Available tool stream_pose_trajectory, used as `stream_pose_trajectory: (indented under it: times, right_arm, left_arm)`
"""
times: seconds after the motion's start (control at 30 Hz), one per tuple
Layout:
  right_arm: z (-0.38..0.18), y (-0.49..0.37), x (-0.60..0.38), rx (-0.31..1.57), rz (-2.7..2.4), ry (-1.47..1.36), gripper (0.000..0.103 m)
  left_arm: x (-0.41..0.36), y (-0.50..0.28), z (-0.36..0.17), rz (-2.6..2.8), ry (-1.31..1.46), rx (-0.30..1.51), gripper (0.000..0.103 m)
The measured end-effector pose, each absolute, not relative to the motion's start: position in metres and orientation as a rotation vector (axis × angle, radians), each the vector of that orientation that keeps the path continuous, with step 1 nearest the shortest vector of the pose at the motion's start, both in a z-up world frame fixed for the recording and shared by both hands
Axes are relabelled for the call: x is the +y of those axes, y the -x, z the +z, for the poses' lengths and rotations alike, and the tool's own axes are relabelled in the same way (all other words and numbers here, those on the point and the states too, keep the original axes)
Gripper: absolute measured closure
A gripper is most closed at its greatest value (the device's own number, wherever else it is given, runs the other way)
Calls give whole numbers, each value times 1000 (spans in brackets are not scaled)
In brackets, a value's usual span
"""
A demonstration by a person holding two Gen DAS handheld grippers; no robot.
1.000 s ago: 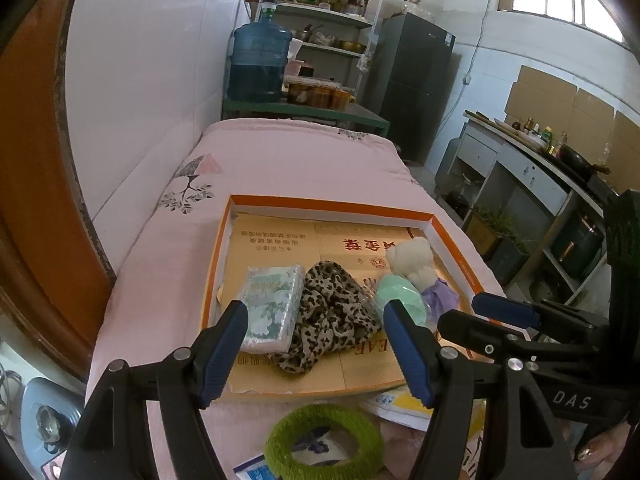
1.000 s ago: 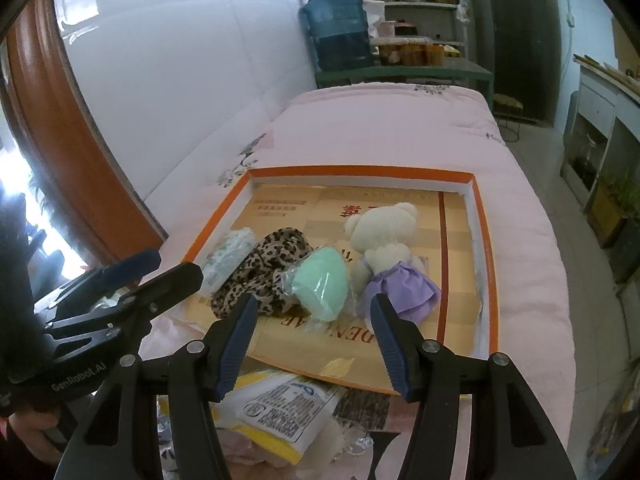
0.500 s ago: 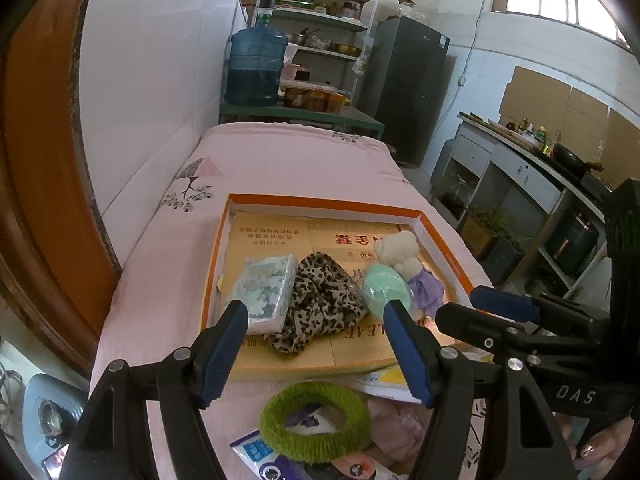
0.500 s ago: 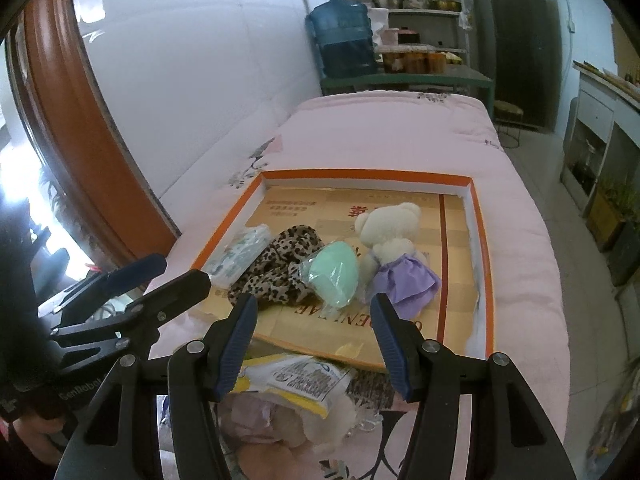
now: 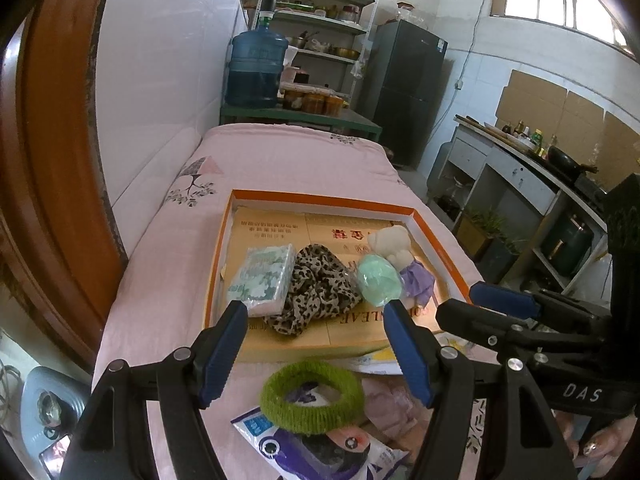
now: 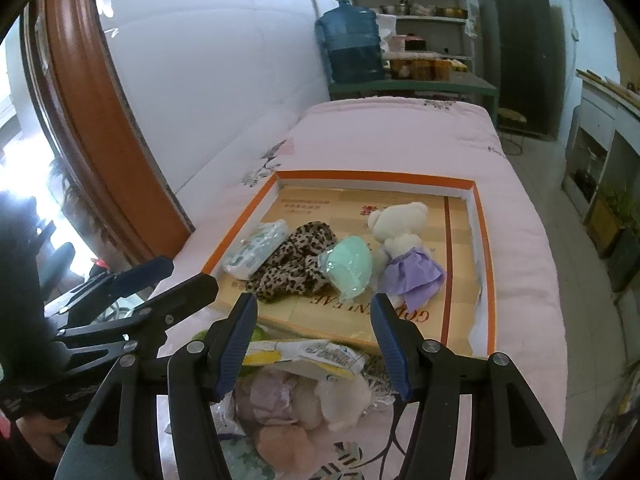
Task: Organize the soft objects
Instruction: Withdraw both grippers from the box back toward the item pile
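An orange-rimmed cardboard tray [image 5: 320, 199] [image 6: 376, 177] lies on the pink bed. Inside it sit a tissue pack [image 5: 262, 280] [image 6: 256, 249], a leopard-print cloth [image 5: 320, 288] [image 6: 292, 260], a mint sponge in a clear bag [image 5: 378, 284] [image 6: 350, 266] and a white teddy in a purple dress [image 5: 400, 252] [image 6: 404, 248]. In front of the tray lie a green fuzzy ring [image 5: 312, 396], a printed pouch [image 5: 320, 452], a yellow-white packet [image 6: 308, 354] and bagged pink puffs [image 6: 296, 404]. My left gripper [image 5: 316, 352] hangs open over the ring. My right gripper [image 6: 312, 340] is open above the packet.
A white tiled wall [image 5: 160, 80] and a wooden door frame [image 5: 52, 160] run along the left. A blue water jug [image 5: 256, 68], shelves and a dark fridge [image 5: 404, 88] stand beyond the bed. A kitchen counter [image 5: 520, 160] lines the right.
Both grippers have drawn back from the tray, so the tray looks smaller and the ring, pouch, packet and puffs in front show more. Both stay open and empty.
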State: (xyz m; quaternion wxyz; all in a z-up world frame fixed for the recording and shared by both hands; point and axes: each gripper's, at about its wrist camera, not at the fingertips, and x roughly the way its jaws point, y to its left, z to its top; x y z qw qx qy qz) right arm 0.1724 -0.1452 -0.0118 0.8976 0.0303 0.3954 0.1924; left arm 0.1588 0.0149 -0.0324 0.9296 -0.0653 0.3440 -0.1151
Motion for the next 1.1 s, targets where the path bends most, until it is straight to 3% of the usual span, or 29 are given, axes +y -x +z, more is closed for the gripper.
stream_pose_trajectory:
  times: [1.1]
  right_arm:
    - [-16,-123,-155,829,392,-90,43]
  left_arm:
    - [45,-110,-49,-209,209,711,33]
